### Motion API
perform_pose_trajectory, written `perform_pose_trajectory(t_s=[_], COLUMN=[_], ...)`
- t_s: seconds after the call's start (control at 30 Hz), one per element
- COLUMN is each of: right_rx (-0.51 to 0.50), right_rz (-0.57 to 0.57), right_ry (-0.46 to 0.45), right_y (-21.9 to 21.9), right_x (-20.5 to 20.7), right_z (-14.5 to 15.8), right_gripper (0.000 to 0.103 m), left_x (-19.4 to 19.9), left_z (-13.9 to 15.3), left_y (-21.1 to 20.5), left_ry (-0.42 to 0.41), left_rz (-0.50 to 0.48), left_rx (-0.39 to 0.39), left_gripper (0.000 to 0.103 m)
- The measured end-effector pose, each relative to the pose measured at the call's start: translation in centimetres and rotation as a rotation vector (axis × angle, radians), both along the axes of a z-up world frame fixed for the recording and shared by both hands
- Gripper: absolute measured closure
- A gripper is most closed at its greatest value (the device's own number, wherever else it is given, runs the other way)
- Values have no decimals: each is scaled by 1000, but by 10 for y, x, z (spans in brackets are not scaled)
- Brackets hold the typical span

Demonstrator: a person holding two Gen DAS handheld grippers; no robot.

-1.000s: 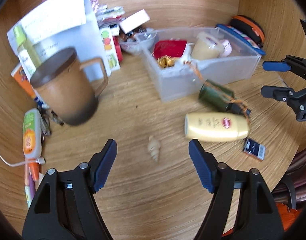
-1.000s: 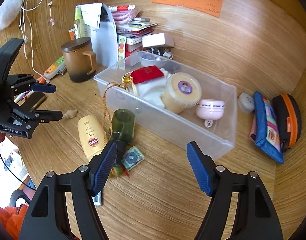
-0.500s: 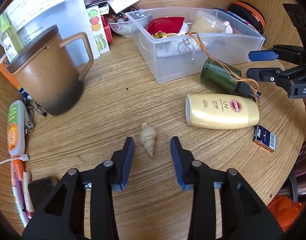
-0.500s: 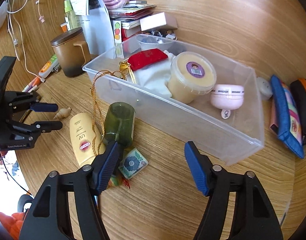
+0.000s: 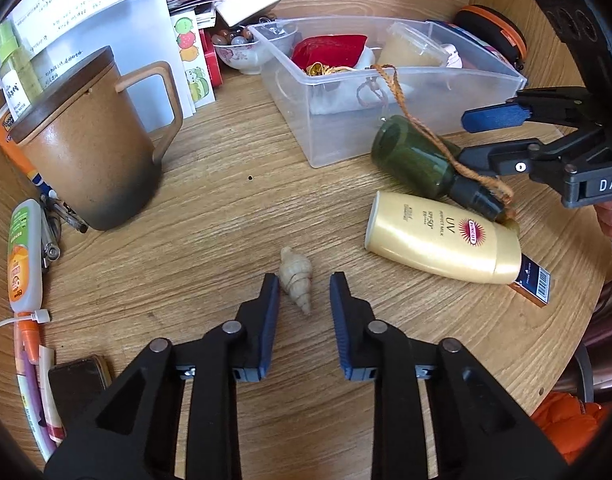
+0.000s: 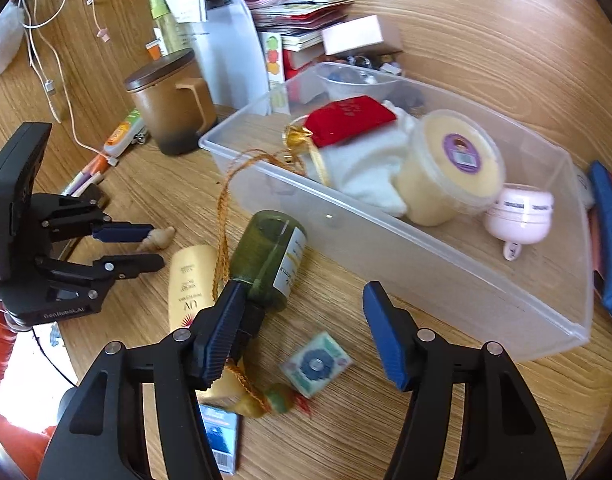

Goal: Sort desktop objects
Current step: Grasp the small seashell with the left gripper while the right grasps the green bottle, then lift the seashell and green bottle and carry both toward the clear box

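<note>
A small beige seashell (image 5: 296,282) lies on the wooden desk between the fingers of my left gripper (image 5: 305,280); the jaws are narrowed around it with small gaps on both sides. The shell also shows in the right wrist view (image 6: 158,239). My right gripper (image 6: 302,316) is open and empty, low over a dark green bottle (image 6: 268,256) lying on its side and a small patterned square packet (image 6: 316,364). A yellow UV lotion tube (image 5: 442,238) lies beside the bottle. A clear plastic bin (image 6: 574,320) holds a red pouch, white cloth, a cream tub and a pink jar.
A brown lidded mug (image 5: 90,148) stands left of the bin. Papers, booklets and a white box (image 6: 362,34) pile up behind. A glue bottle (image 5: 24,256), pens and a phone (image 5: 76,384) lie at the left edge. A small dark barcode box (image 5: 536,280) lies by the tube.
My left gripper moved forward and down to the shell, and its jaws narrowed around it. My right gripper moved down and closer to the green bottle, still open.
</note>
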State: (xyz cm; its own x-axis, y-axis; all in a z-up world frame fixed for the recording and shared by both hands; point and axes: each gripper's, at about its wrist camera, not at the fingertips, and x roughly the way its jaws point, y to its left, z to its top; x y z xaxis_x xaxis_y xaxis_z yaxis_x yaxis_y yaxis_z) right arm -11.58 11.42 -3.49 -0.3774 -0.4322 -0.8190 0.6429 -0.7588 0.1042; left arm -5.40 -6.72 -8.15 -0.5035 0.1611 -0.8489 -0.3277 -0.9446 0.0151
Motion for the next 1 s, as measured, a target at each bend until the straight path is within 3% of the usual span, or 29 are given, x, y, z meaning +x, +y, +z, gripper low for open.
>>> perform_pose_trajectory(t_s=[0.1, 0.53, 0.8, 1.0], right_rx=[-3, 27, 27, 31], right_rz=[16, 14, -1, -11], right_ry=[-18, -52, -62, -31], right_y=[-8, -39, -38, -29], right_x=[-1, -15, -15, -11], right_z=[-2, -17, -25, -18], right_gripper=[45, 46, 64, 64], left_x=[4, 4, -3, -11], left_z=[0, -1, -1, -2], left_y=[1, 0, 7, 14], left_ry=[1, 14, 12, 9], left_rz=[1, 11, 7, 8], left_rx=[0, 1, 8, 13], left_gripper=[88, 90, 90, 89])
